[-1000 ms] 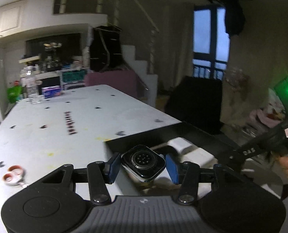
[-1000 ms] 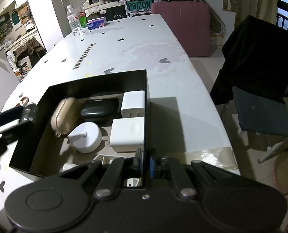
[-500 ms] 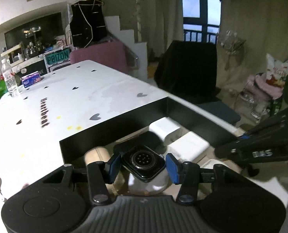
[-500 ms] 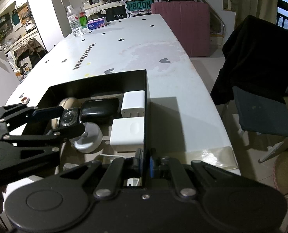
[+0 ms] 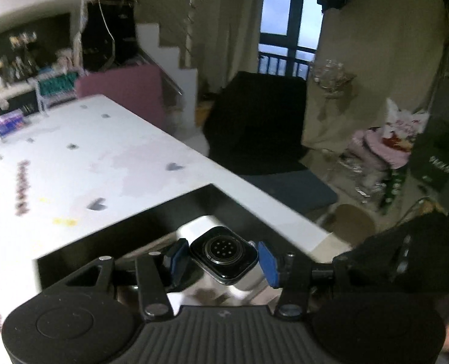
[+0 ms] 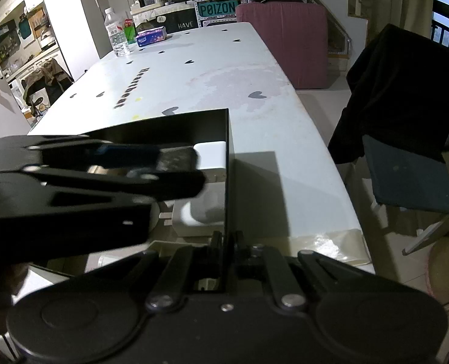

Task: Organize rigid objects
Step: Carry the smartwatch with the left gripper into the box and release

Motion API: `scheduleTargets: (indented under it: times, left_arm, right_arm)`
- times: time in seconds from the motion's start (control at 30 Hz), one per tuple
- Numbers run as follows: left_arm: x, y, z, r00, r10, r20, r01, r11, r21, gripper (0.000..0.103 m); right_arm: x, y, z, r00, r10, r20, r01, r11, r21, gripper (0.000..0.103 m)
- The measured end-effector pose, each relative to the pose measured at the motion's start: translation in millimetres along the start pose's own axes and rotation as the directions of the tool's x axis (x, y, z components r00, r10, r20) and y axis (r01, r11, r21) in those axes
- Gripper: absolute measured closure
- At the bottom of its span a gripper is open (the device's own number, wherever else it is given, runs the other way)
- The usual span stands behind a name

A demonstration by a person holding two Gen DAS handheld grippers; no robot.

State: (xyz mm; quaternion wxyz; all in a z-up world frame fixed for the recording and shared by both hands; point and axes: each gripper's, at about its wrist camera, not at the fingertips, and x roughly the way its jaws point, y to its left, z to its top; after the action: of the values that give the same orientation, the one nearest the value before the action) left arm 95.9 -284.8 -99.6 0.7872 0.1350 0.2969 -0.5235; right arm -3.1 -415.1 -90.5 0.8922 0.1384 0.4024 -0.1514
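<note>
Black watch body (image 5: 224,254) sits between left tongs (image 5: 222,262) over box (image 5: 151,221).

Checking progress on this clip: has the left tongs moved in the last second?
Yes. In the right wrist view the left tongs, carrying the black square watch body, travelled from the black open box's left wall across to its right side.

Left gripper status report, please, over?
Left gripper shut on watch body, above black box. Right gripper clamps box wall. White chargers below.
</note>
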Motion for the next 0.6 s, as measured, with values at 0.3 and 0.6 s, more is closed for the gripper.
scheduleTargets:
  times: [0.3, 0.6]
  left_arm:
    - [25, -5, -2, 0.998, -0.026, -0.056, 0.026, 1.000, -0.012, 0.035]
    - [-8, 5, -2, 0.999, -0.021, -0.043, 0.018, 0.998, -0.067, 0.013]
  right_arm:
    - [-1, -2, 0, 1.000, 0.008, 0.001, -0.008, 1.000, 0.003, 0.095]
    - [0, -1, 0, 1.000, 0.006, 0.001, -0.006, 1.000, 0.001, 0.095]
